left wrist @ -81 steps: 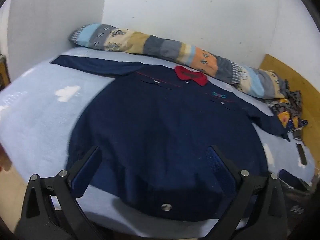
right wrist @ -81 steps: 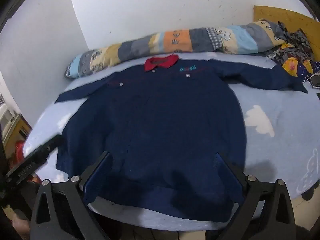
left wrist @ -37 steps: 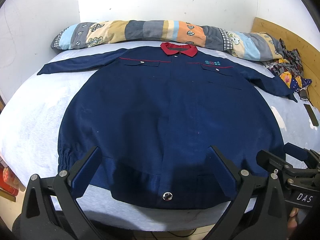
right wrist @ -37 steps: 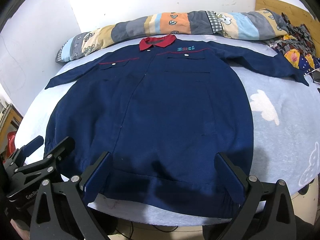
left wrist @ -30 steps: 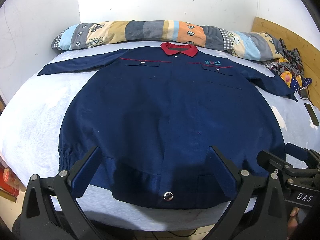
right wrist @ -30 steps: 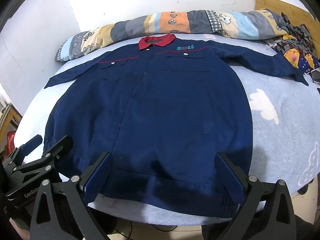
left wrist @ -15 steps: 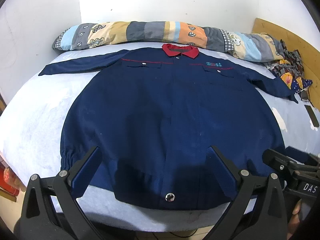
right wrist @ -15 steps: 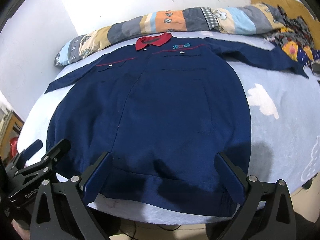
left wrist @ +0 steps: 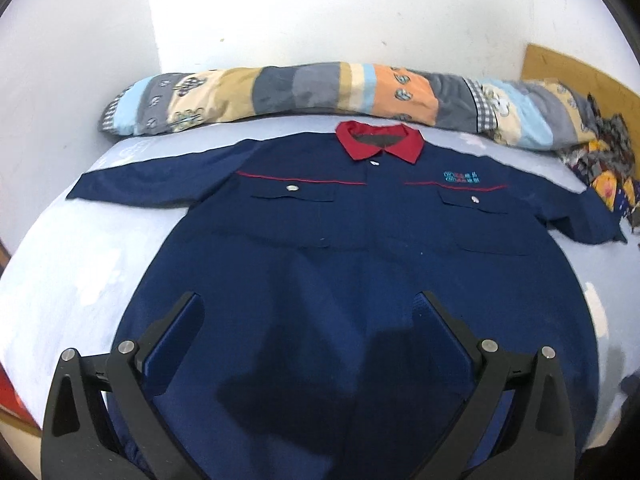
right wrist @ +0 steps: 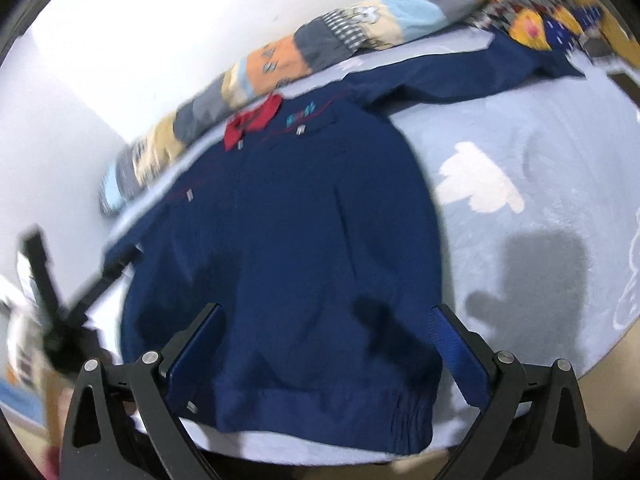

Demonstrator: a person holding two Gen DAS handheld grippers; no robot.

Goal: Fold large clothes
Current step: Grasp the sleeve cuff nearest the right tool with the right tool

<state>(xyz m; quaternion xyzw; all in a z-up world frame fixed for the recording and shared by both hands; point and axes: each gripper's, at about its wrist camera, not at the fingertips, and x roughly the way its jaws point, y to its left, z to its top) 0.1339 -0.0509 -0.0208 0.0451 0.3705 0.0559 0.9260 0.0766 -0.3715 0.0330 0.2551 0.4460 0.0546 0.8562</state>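
Note:
A navy work jacket (left wrist: 360,264) with a red collar (left wrist: 380,144) lies flat, front up, sleeves spread, on a light blue bed (left wrist: 72,276). My left gripper (left wrist: 308,320) is open and empty, held above the jacket's lower half. My right gripper (right wrist: 326,330) is open and empty, above the jacket (right wrist: 296,240) near its hem, over the right side. The right wrist view is blurred by motion. The left gripper also shows at the left edge of the right wrist view (right wrist: 60,308).
A long patchwork bolster (left wrist: 320,96) lies along the white wall behind the collar. A pile of patterned cloth (left wrist: 608,168) sits at the far right by a wooden headboard (left wrist: 580,72). White cloud prints (right wrist: 476,188) mark the bedcover right of the jacket.
My left gripper has moved forward over the jacket, hiding the hem. My right gripper has swung and tilted, turning its view, and now sits over the jacket's right hem area.

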